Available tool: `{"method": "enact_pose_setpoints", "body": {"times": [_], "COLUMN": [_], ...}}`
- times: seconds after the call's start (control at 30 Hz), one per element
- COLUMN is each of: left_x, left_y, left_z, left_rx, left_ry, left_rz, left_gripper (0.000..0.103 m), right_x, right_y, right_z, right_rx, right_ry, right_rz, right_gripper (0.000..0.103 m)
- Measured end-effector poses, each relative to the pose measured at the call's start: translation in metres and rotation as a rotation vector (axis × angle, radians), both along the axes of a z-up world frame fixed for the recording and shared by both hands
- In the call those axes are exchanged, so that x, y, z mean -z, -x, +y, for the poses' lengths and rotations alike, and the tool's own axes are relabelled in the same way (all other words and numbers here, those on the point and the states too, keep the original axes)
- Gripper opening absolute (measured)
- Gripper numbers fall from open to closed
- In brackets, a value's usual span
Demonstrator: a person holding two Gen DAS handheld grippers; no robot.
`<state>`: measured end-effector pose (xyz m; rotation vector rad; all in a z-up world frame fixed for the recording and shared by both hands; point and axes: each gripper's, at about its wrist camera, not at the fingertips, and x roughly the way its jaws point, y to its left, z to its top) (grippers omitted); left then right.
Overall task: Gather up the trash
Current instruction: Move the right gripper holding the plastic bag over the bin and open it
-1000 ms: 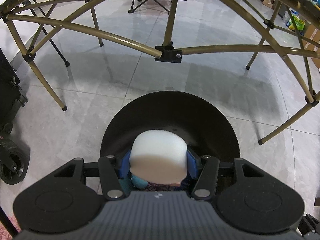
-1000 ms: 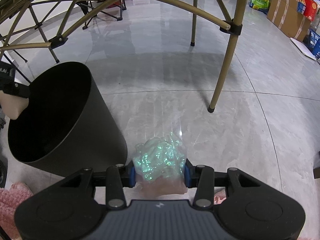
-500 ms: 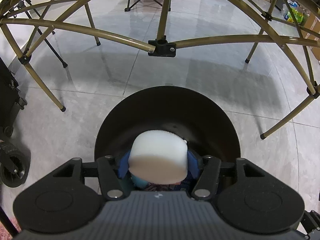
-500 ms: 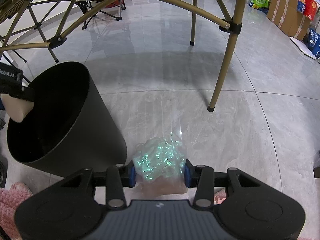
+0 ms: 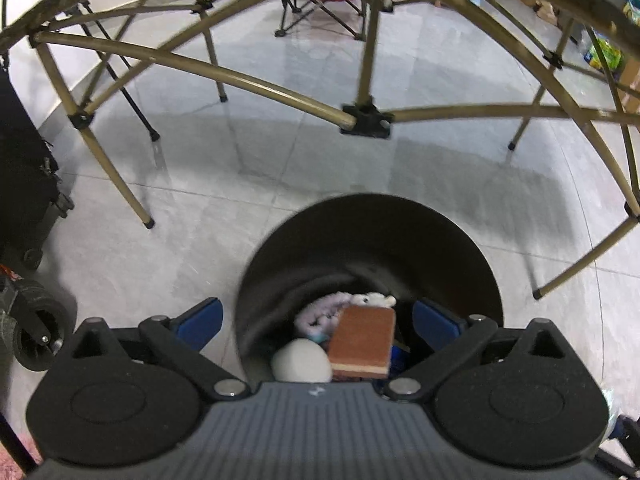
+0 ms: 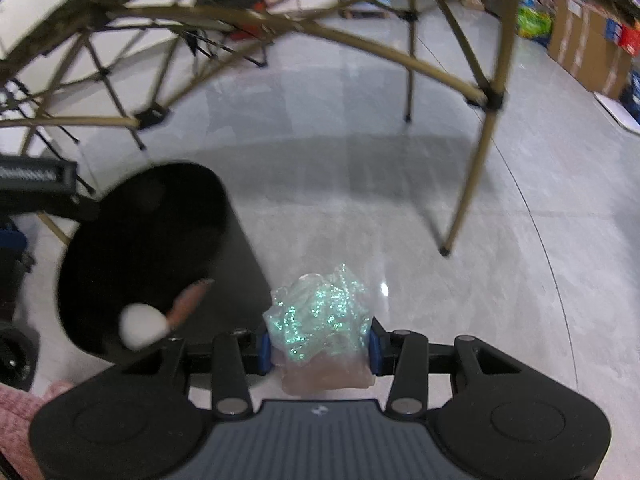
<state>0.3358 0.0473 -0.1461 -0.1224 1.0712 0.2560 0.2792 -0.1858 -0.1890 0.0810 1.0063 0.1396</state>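
While left gripper (image 5: 318, 322) hangs over black bin (image 5: 452, 252), jaws just spread wide, nothing between: white foam piece (image 5: 302, 361) in bin beside brown sponge (image 5: 364, 340), fuzzy scraps. Right gripper (image 6: 318, 346) pinches glittery plastic wad (image 6: 320, 312) beside bin.

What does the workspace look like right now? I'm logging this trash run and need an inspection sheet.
Surface: grey tiled floor, glossy.
Job's things: black bin upright; white foam piece, brown sponge and fluffy scraps inside it; crumpled glittery wrap outside.
Clutter: nothing seen loose on the floor.
Grippers: left gripper over the bin, jaws just opened wide, nothing between them; right gripper shut on the wrap beside the bin.
Cables: nothing seen.
Surroundings: tan folding frames, cardboard boxes, wheeled black case.
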Motion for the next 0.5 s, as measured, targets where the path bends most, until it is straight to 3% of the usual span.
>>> {"method": "enact_pose_setpoints", "body": {"times": [0.17, 0.37, 0.5], "left_x": [-0.013, -0.028, -0.034], "left_y": [0.013, 0.033, 0.042], "left_z": [0.021, 0.058, 0.077], "left_rx": [-0.011, -0.055, -0.083], "left_ry": [-0.038, -0.095, -0.101], "left_rz": [-0.047, -0.106, -0.125], "left_gripper": [0.103, 0.103, 0.103], "right_x": [-0.029, -0.040, -0.040], "right_y": [-0.014, -0.034, -0.044], "right_z": [0.041, 0.090, 0.115], "right_rx": [-0.088, -0.181, -0.213], "right_ry": [-0.023, -0.036, -0.033], "right_rz": [-0.078, -0.089, -0.071], "right_gripper": [0.042, 0.044, 0.055]}}
